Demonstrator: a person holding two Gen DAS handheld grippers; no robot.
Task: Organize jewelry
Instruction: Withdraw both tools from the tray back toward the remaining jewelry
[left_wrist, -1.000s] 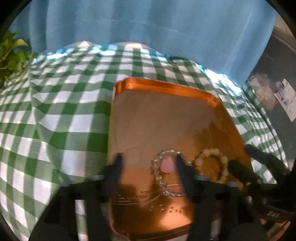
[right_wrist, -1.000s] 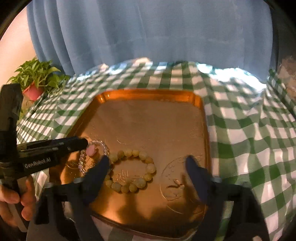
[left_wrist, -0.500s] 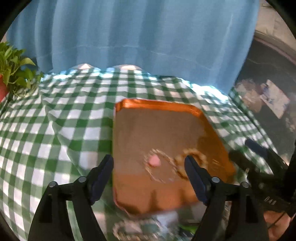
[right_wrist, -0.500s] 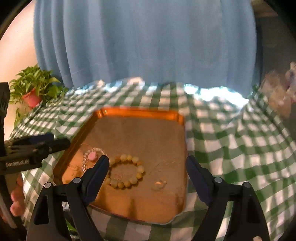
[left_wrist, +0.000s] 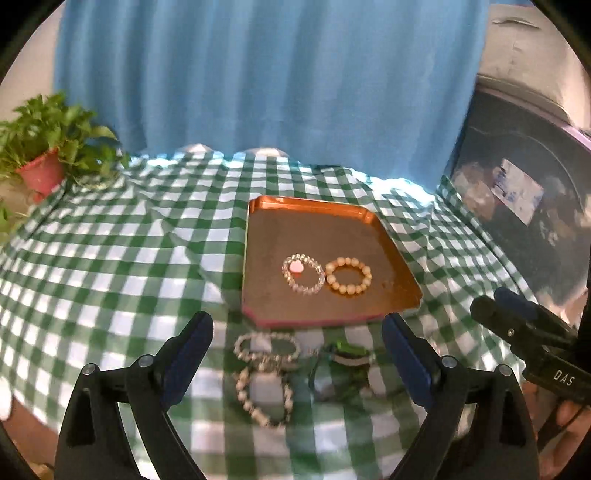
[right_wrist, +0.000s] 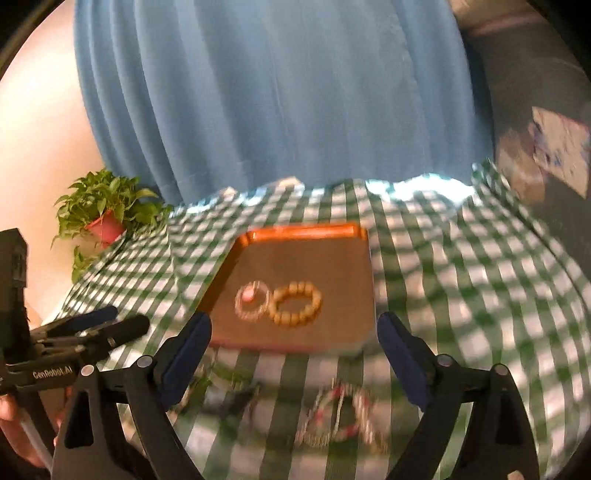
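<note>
Two wide-open, empty grippers frame your views: left gripper (left_wrist: 297, 356) and right gripper (right_wrist: 293, 354). Mid-frame, the copper tray (left_wrist: 321, 218) holds a clear bracelet (left_wrist: 303, 274) touching a tan bead bracelet (left_wrist: 349, 276). Lower centre, more bracelets (left_wrist: 266, 373) lie on the checked cloth (left_wrist: 110, 258).

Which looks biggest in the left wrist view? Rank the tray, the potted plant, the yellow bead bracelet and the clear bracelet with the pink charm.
1. Tray
2. Potted plant
3. Yellow bead bracelet and clear bracelet: alike, unranked.
</note>
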